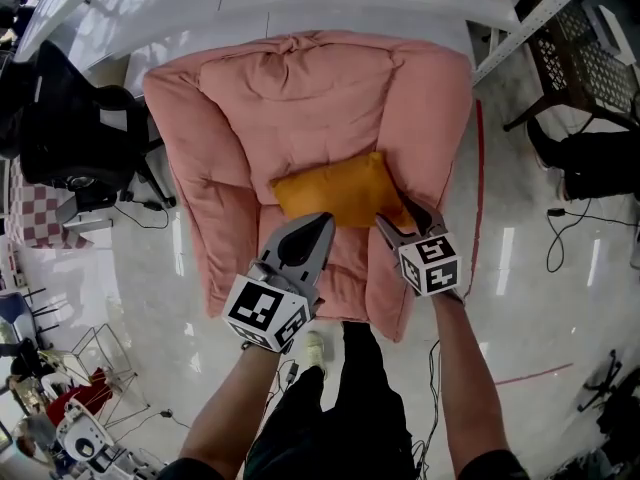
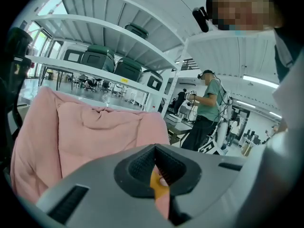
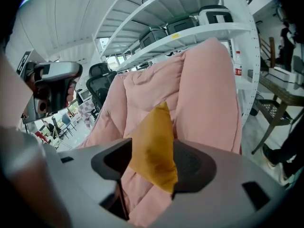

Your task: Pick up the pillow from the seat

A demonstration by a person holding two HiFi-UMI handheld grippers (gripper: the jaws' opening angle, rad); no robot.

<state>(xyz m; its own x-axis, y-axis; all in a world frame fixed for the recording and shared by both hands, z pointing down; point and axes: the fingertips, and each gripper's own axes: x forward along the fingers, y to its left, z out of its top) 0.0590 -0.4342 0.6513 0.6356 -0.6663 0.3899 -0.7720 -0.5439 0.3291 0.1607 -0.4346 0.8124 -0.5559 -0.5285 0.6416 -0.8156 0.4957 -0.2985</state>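
An orange pillow (image 1: 335, 190) lies on the seat of a pink padded armchair (image 1: 300, 98), against its backrest. My right gripper (image 1: 400, 218) is at the pillow's right front corner, open, with that pillow corner (image 3: 152, 151) standing between its jaws; a gap shows on the left side. My left gripper (image 1: 322, 220) points at the pillow's front edge with its jaw tips together. In the left gripper view a sliver of the pillow (image 2: 156, 183) shows through the slit behind the closed tips (image 2: 155, 148). Pink armchair (image 2: 85, 132) cushions fill the background there, as does the armchair (image 3: 209, 89) in the right gripper view.
A black office chair (image 1: 70, 128) stands left of the armchair. White shelving (image 1: 540, 18) and a dark mesh chair (image 1: 585, 63) are at the upper right. Cables (image 1: 570, 238) run over the glossy floor on the right. A person in a green shirt (image 2: 206, 108) stands farther off.
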